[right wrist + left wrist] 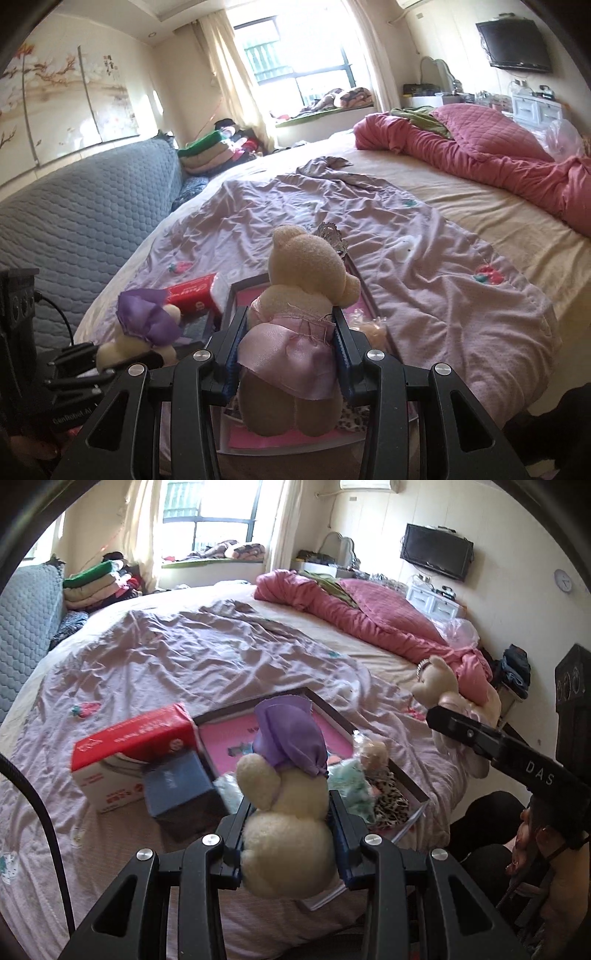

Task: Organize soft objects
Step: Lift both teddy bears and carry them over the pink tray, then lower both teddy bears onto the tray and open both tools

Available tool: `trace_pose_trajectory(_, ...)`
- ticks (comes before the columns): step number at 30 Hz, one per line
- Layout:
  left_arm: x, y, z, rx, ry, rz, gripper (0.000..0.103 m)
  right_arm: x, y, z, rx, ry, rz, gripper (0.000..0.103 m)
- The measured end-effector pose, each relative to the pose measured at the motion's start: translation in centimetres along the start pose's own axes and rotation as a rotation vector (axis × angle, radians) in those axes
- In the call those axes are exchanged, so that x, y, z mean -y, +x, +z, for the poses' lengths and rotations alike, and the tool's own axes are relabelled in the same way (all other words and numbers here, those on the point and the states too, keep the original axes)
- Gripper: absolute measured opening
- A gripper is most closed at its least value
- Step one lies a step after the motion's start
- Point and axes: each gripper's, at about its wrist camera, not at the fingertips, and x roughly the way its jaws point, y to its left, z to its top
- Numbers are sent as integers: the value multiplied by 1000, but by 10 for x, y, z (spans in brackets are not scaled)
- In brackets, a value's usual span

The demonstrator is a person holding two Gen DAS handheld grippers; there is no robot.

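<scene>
left tool (288, 805) grips fuzzy cream toy (286, 834); right tool (286, 332) grips satin-skirted bear (295, 317).

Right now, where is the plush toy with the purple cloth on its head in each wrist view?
Left wrist view: the purple-cloth plush toy is at bottom centre, clamped in the left gripper.
Right wrist view: the same toy is at lower left, beside the pink-skirted bear held in the right gripper.
Shared landmark: the red box on the bed.
</scene>
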Motion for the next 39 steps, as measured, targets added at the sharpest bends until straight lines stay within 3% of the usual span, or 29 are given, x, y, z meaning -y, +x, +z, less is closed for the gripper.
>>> trace_pose_trajectory(18,21,57,-27,-131,13,-5,37,29,19,-23,-57,32,-27,43)
trace_pose_trajectory(39,20,90,-40,-186,19,-4,37,39,58,-51,-162,6,-42,43)
